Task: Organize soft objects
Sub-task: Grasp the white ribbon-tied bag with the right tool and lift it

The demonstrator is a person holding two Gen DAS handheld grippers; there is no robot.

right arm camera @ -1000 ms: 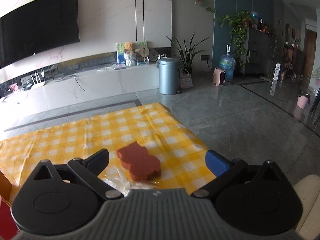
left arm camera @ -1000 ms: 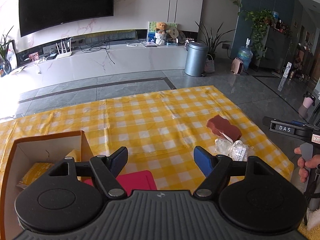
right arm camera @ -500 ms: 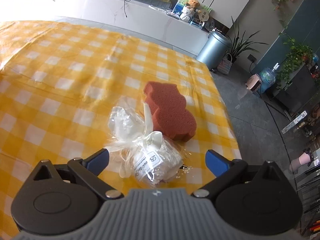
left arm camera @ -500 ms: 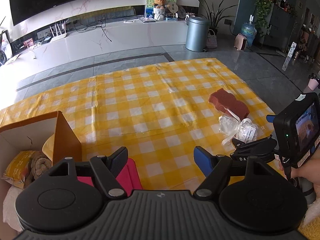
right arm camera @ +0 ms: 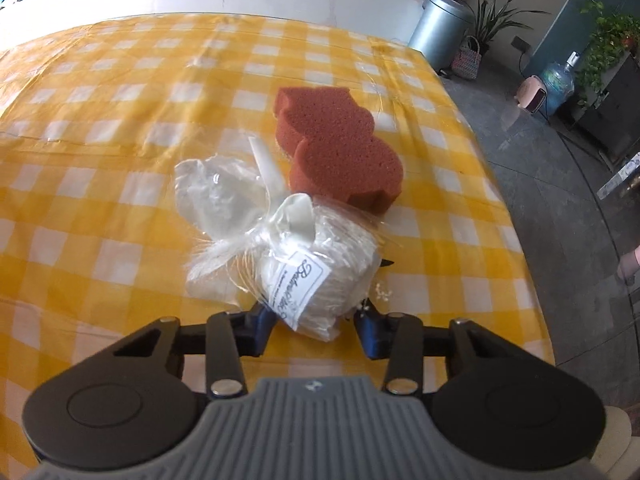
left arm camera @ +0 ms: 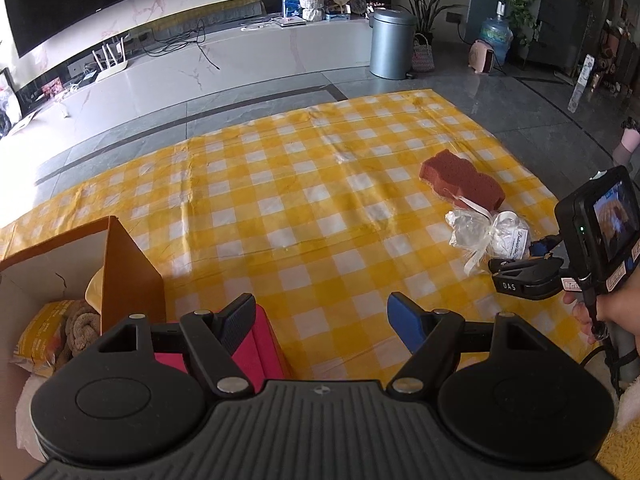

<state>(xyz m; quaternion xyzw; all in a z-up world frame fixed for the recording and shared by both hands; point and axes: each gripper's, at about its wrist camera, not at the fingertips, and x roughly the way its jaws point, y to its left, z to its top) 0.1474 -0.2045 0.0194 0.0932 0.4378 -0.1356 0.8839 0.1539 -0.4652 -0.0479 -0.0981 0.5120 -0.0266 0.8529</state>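
A white soft bundle in clear wrap [right arm camera: 316,280] with a ribbon and a label lies on the yellow checked cloth [right arm camera: 120,184], near its right edge. My right gripper [right arm camera: 314,322] has come down on it; its jaws are closing and the blue pads touch the bundle's near end on both sides. In the left wrist view the same bundle [left arm camera: 488,236] sits at the right gripper [left arm camera: 516,254]. A rust-brown sponge [right arm camera: 340,148] lies just behind it. My left gripper [left arm camera: 320,304] hangs open, its left finger above a pink pad [left arm camera: 264,340].
An open cardboard box [left arm camera: 132,264] stands at the near left with a brown towel [left arm camera: 82,324] and a yellow packet [left arm camera: 44,332] inside. A hand [left arm camera: 612,312] holds the right gripper's handle. The cloth's edge drops to grey floor [right arm camera: 560,216] on the right.
My right gripper tipped down and sank from a view of the room onto the bundle, and its wide jaws closed in on it. The left gripper dipped a little.
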